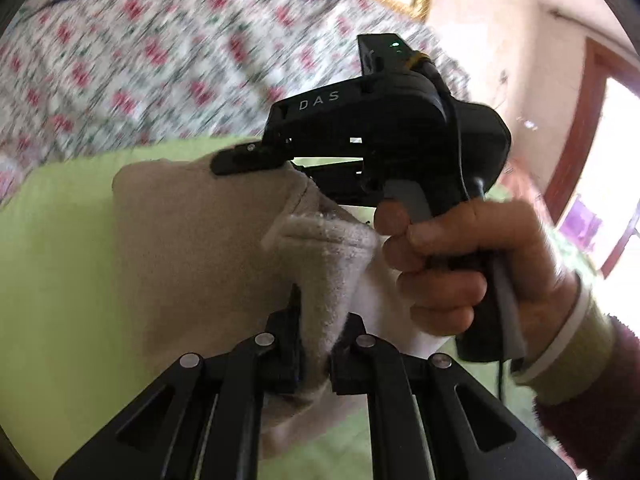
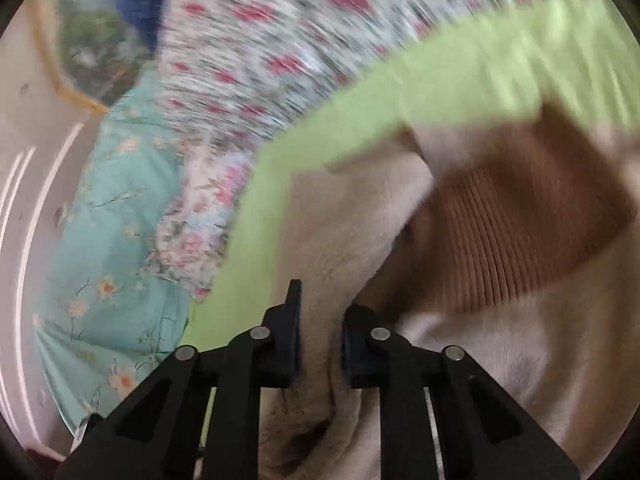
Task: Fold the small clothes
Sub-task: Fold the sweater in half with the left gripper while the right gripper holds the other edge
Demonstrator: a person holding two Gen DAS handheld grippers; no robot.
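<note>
Left gripper (image 1: 314, 350): jaws closed on a fold of the beige garment (image 1: 192, 248), the fleecy cloth pinched between the two pads at the near centre of the left wrist view. The garment lies over a lime-green sheet (image 1: 60, 280), spreading left and far from the grip.

Right gripper (image 1: 256, 158): seen from the side in the left wrist view, at the far edge of the same garment, its black finger lying over the cloth. The person's right hand (image 1: 460, 264) grasps its handle on the right, a dark red sleeve (image 1: 588, 420) at the wrist. In the right wrist view the right gripper (image 2: 320, 344) has the beige garment (image 2: 320, 240) bunched between its pads, jaws narrowed onto the cloth. A ribbed tan cuff or hem (image 2: 520, 232) of the garment sits to the far right of it.

Surroundings: a floral bedspread (image 1: 140, 52), blurred, lies beyond the green sheet; a turquoise flowered cover (image 2: 112, 248) is at the left of the right wrist view.
</note>
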